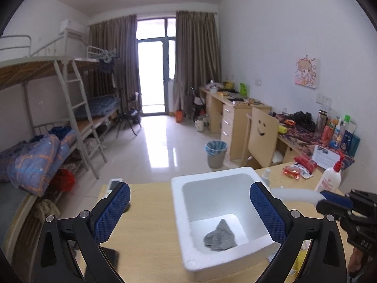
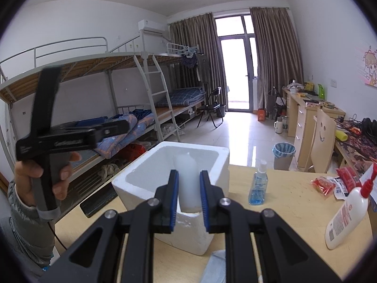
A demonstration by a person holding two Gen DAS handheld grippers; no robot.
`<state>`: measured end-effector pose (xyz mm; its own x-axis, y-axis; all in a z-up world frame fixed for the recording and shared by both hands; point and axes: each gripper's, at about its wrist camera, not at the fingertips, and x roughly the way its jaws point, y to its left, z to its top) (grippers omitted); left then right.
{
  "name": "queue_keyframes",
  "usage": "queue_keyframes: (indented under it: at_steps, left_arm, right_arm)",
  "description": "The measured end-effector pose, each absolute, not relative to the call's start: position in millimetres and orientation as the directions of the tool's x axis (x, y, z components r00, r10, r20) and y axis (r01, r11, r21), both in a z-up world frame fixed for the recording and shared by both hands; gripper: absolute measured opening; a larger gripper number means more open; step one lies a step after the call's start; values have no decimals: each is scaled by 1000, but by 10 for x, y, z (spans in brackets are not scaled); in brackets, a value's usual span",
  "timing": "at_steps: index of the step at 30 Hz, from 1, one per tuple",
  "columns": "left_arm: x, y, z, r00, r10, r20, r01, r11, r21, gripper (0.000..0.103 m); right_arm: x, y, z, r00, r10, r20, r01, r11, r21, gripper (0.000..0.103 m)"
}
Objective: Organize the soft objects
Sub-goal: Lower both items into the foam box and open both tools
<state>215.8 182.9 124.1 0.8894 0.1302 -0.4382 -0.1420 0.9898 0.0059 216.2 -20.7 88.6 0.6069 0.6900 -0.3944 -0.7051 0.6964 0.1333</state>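
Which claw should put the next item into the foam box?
Right, probably. The right claw already grips a pale soft item at the foam box; the left claw is open and empty, its grey cloth already inside.

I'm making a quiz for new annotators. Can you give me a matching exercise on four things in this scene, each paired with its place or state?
Things:
1. grey sock
2. white object
3. lotion bottle
4. left gripper

Places or states:
A. lying on its side on the desk
B. open, nothing between its fingers
C. at the bottom of the foam box
D. clamped in the right gripper over the box

Pairs: 1-C, 2-D, 3-A, 4-B
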Motion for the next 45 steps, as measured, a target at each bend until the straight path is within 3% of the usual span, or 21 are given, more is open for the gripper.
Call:
queue_keyframes:
  at_steps: [16,24,34,45]
  left_arm:
    - [1529,1723,1179,944,225,-240,-217,974,61,102]
    - [1336,1811,1006,938,294,-185,-298,955,7,102]
    - [1281,1799,711,948,271,-164,-278,960,-21,102]
    - [1248,1870,625,925,317,-209,-334,941,-52,102]
  right_arm:
    - [2219,122,879,581,706,-405,-730,672,123,21]
    - [2282,277,845,565,708,-424,-737,664,127,21]
    - [2438,341,756,556,690,-464,-729,672,127,21]
    - [2512,510,659,552,668,-500,-718,685,122,24]
